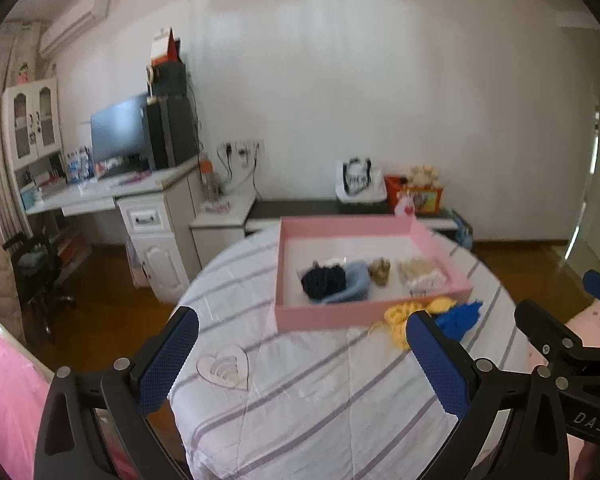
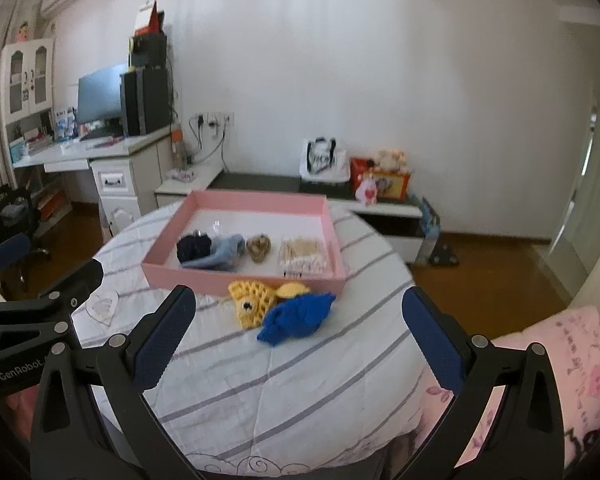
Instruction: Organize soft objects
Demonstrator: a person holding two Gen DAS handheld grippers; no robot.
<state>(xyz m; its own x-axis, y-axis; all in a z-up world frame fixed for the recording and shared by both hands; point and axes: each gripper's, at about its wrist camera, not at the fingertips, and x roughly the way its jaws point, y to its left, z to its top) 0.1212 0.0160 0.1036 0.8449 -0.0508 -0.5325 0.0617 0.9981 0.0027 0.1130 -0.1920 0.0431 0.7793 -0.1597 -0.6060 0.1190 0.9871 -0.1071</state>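
Shallow pink cardboard tray (image 2: 168, 268), white floor inside, centre of the right wrist view. Contents along its near wall, left to right: dark navy knitted piece (image 2: 194, 249) touching a pale blue soft fabric piece (image 2: 226, 255); small brown-and-tan plush lump (image 2: 259, 246); clear box of cotton swabs (image 2: 303, 258) in the near right corner. Far half of the tray bare.

Just outside the near wall: yellow crocheted fish with a black eye (image 2: 252, 304), and a bright blue knitted piece (image 2: 298, 316) lying against its right side.

Surface: round table under a white cloth with grey stripes (image 2: 260, 392); clear heart-shaped dish (image 1: 224, 366) lower left in the left wrist view.

Room: white desk with dark monitor (image 2: 100, 94) upper left, low dark-topped bench (image 2: 256, 182) along the white wall.

Left gripper (image 1: 302, 354) jaws spread wide, nothing between. Right gripper (image 2: 298, 338) likewise wide and empty, above the table in front of the blue piece.
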